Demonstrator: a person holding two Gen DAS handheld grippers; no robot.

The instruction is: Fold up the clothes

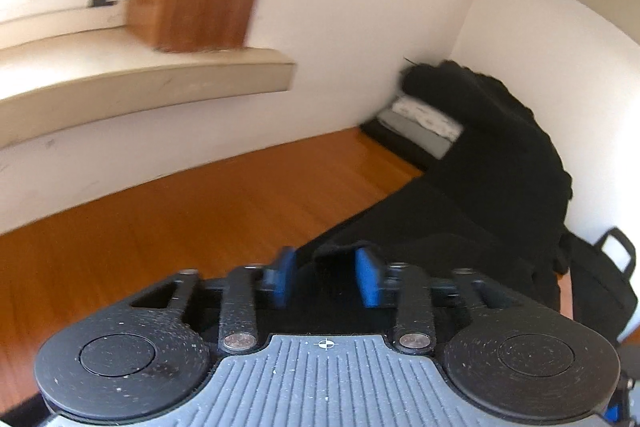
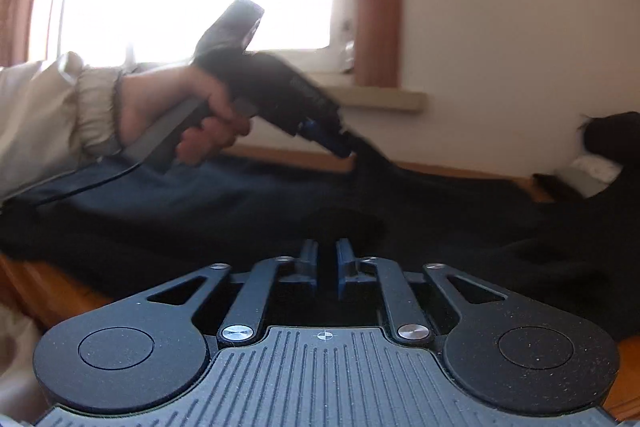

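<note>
A black knitted garment (image 1: 480,195) lies spread over the orange wooden surface (image 1: 180,219) and piles up against the white wall at the right. My left gripper (image 1: 326,277) is open, its blue pads well apart; a flap of the black cloth lies between them, close to the right pad. From the right wrist, the garment (image 2: 240,219) fills the middle, and a hand (image 2: 192,107) holds the left gripper (image 2: 346,147) with its tip at a raised peak of cloth. My right gripper (image 2: 327,265) hovers low over the garment, jaws narrowly apart, the gap dark.
A beige window sill (image 1: 140,83) juts out at the left under a wooden frame. A white and grey boxy item (image 1: 424,123) sits in the corner under the cloth. A black bag with a handle (image 1: 600,287) lies at the right. A cable (image 2: 100,179) trails from the left gripper.
</note>
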